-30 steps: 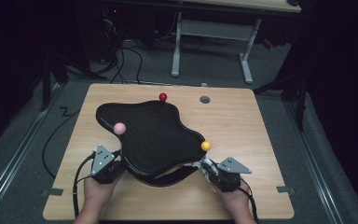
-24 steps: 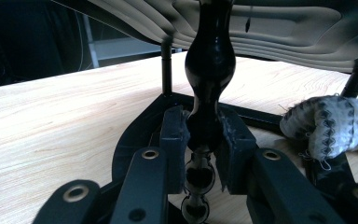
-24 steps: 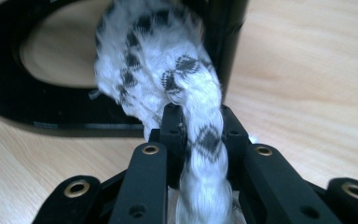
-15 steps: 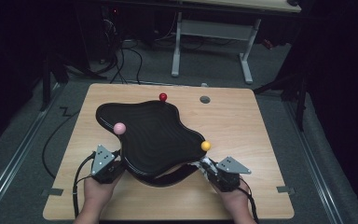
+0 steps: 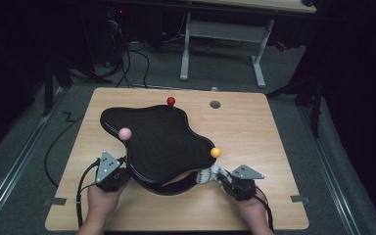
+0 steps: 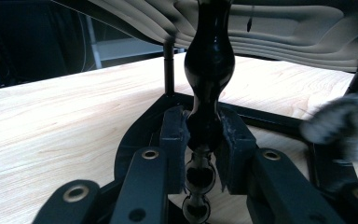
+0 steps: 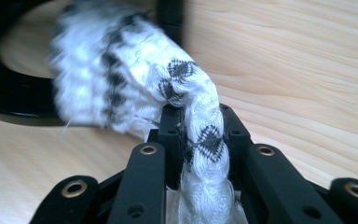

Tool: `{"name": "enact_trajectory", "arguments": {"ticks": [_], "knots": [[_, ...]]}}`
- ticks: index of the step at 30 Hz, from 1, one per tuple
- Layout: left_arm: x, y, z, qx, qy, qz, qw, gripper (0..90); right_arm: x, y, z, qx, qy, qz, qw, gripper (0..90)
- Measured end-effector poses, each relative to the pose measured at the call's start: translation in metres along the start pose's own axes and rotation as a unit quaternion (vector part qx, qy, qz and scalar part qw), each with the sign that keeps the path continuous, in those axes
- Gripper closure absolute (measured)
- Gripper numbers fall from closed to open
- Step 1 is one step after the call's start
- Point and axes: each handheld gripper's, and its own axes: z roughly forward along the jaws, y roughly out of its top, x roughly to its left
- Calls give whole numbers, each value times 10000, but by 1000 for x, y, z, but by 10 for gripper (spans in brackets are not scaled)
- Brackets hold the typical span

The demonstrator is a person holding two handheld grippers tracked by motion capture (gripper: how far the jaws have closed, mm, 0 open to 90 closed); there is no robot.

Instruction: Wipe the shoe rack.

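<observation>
I have two claws on the table, one in each hand. My left gripper (image 5: 122, 169) is clamped tight on one turned black post (image 6: 208, 79) of the stand; in the left gripper view the post rises straight up between the two pads, which press on it from both sides, and above the claw hangs the ribbed underside of the black wavy tray (image 5: 161, 142). My right gripper (image 5: 223, 180) has its jaws closed on one white cloth with black pattern (image 7: 140, 79); in the right gripper view a twisted stretch of it runs down between the pads, and the bunched bulk of it lies just ahead of the claw and to its left, blurred, against the black base ring (image 7: 9, 102) of the stand. From the high view the cloth (image 5: 209, 174) sits between the right claw and the near edge of the tray, touching the stand there. I count one tray, lifted on thin legs above the wooden table (image 5: 274, 147), and three balls on its rim: one pink ball (image 5: 125, 133) just ahead of the left claw, one yellow ball (image 5: 215, 152) just ahead of the right claw, and one red ball (image 5: 171, 101) at the far rim, well away from both (it stands farthest from me). One small grey disc (image 5: 215, 104) lies on the table beyond the tray, well ahead of the right claw.
</observation>
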Motion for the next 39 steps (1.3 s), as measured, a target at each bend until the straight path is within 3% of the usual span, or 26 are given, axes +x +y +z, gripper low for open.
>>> {"name": "enact_trajectory", "arguments": {"ticks": [7, 11, 16, 19, 22, 25, 33, 38, 39], "knots": [[8, 0, 0, 2, 102, -93, 9999, 741, -34, -8, -16, -190, -755, 358, 9963, 773], [12, -1, -2, -1, 162, -167, 9997, 739, -43, -13, -17, -210, -897, 548, 9942, 777], [13, -5, -2, 65, 159, -242, 9996, 661, -31, -10, -7, -126, -739, 428, 9963, 776], [11, -10, -1, 166, 183, -137, 9996, 619, -22, -7, -1, -90, -612, 344, 9975, 775], [11, -15, 3, 302, 175, -136, 9993, 637, -9, -5, 8, -21, -436, 308, 9986, 776], [8, -17, 5, 342, 280, -74, 9990, 722, 4, -1, 15, -3, -261, 160, 9995, 777], [9, -17, 5, 341, 293, -60, 9990, 740, 19, 25, -11, -632, 78, 195, 9978, 782], [9, -17, 5, 339, 287, -74, 9990, 740, 23, 17, -2, -422, 132, 84, 9990, 787], [9, -18, 5, 337, 284, -80, 9990, 739, 23, 12, 5, -245, 165, 76, 9995, 787]]}}
